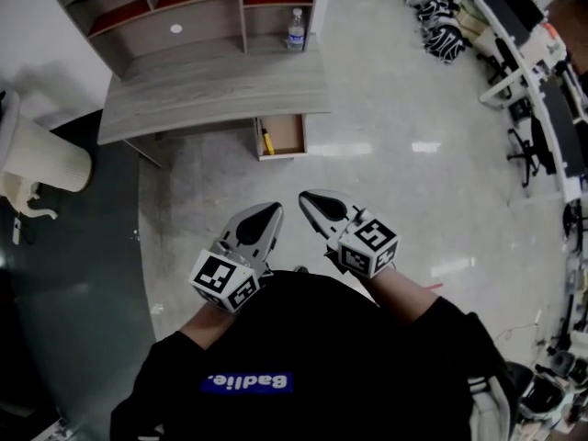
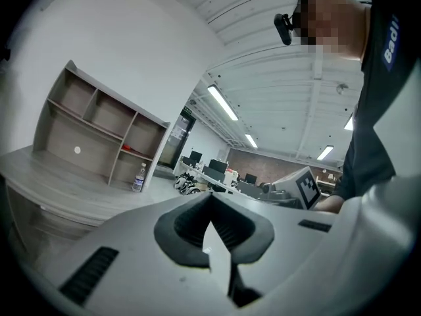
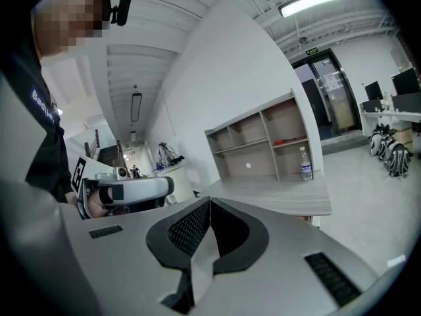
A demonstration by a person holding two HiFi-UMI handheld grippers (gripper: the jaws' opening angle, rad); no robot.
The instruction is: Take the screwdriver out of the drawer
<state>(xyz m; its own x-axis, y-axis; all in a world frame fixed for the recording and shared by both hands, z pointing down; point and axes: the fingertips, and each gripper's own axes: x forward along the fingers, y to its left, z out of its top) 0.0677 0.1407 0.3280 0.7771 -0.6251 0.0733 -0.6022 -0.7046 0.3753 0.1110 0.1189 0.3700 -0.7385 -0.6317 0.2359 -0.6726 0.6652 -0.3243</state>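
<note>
Head view: screwdriver is lying in the open drawer under the desk. Left gripper and right gripper are both pressed together, empty, well apart from it.

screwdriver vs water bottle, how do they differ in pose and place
The screwdriver lies flat inside the open drawer; the water bottle stands upright on the desk, by the shelf unit. The screwdriver has a yellow handle; the bottle is clear plastic. Both sit untouched.
</note>
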